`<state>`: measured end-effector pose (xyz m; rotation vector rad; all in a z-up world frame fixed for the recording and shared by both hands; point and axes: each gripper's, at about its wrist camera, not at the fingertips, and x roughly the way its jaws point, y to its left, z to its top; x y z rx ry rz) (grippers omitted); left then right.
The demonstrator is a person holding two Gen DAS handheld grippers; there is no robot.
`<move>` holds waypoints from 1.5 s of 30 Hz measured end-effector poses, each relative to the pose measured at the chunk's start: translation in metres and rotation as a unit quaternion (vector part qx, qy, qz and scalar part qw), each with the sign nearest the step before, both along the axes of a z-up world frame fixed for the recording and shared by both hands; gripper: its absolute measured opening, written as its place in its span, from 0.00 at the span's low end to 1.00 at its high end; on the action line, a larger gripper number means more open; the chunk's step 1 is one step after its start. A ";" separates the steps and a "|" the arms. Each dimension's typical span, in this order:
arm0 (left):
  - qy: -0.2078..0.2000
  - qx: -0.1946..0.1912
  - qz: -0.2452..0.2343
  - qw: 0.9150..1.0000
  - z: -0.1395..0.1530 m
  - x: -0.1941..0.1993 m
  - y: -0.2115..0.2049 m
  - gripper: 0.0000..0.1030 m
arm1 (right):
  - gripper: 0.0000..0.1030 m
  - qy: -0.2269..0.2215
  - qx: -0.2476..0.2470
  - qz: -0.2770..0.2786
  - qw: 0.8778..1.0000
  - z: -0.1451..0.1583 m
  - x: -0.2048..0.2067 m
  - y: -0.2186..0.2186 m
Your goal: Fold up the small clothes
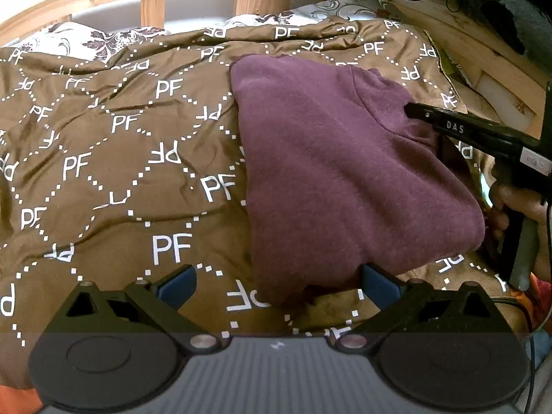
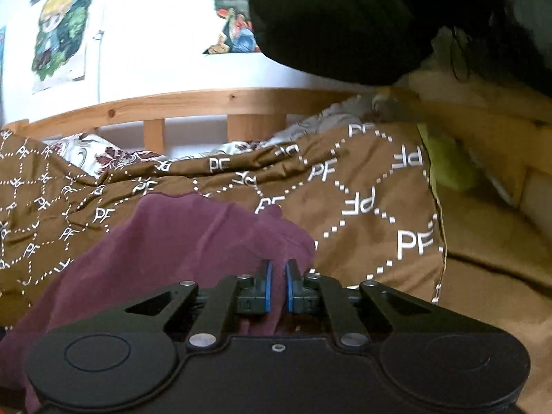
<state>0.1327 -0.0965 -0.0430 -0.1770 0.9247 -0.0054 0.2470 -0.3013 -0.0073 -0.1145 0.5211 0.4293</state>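
Since the right gripper point(image 2: 278, 283) is clamped on only a thin edge of the soft plum fleece garment point(image 1: 331, 172), w/ the left gripper point(image 1: 276, 288) fingers wide apart, fabric prob slips mid-fold.

From my left camera, the garment point(image 1: 345, 172) lies on the quilt point(image 1: 103, 172), right of centre, its near corner reaching down between my left gripper's point(image 1: 277, 284) spread fingers. The quilt runs out to the left of it and behind it, up to the pillows point(image 1: 103, 39) at the headboard point(image 1: 155, 3). My right gripper point(image 1: 414, 108) comes in from the right, its tip on the garment's far right part, with the hand point(image 1: 510, 203) holding it just past the garment's right edge. From my right camera, the garment point(image 2: 172, 241) sits ahead and to the left, its edge between my fingers point(image 2: 267, 286). Posters point(image 2: 62, 27) hang on the wall behind the headboard point(image 2: 207, 103).
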 end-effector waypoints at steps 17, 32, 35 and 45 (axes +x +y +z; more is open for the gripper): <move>-0.054 -0.047 0.009 0.997 0.016 -0.007 0.007 0.99 | 0.07 0.037 0.056 -0.016 0.998 -0.007 0.027 -0.011; -0.038 -0.064 0.039 0.997 0.011 0.024 0.019 0.99 | 0.59 0.091 0.139 0.023 0.986 -0.007 0.042 -0.018; -0.037 -0.066 0.040 0.996 0.010 0.025 0.021 0.99 | 0.60 0.064 0.101 0.030 0.992 -0.003 0.034 -0.008; -0.027 -0.067 0.029 0.997 0.004 0.032 0.019 0.99 | 0.72 0.054 0.078 -0.005 0.995 -0.005 0.033 -0.016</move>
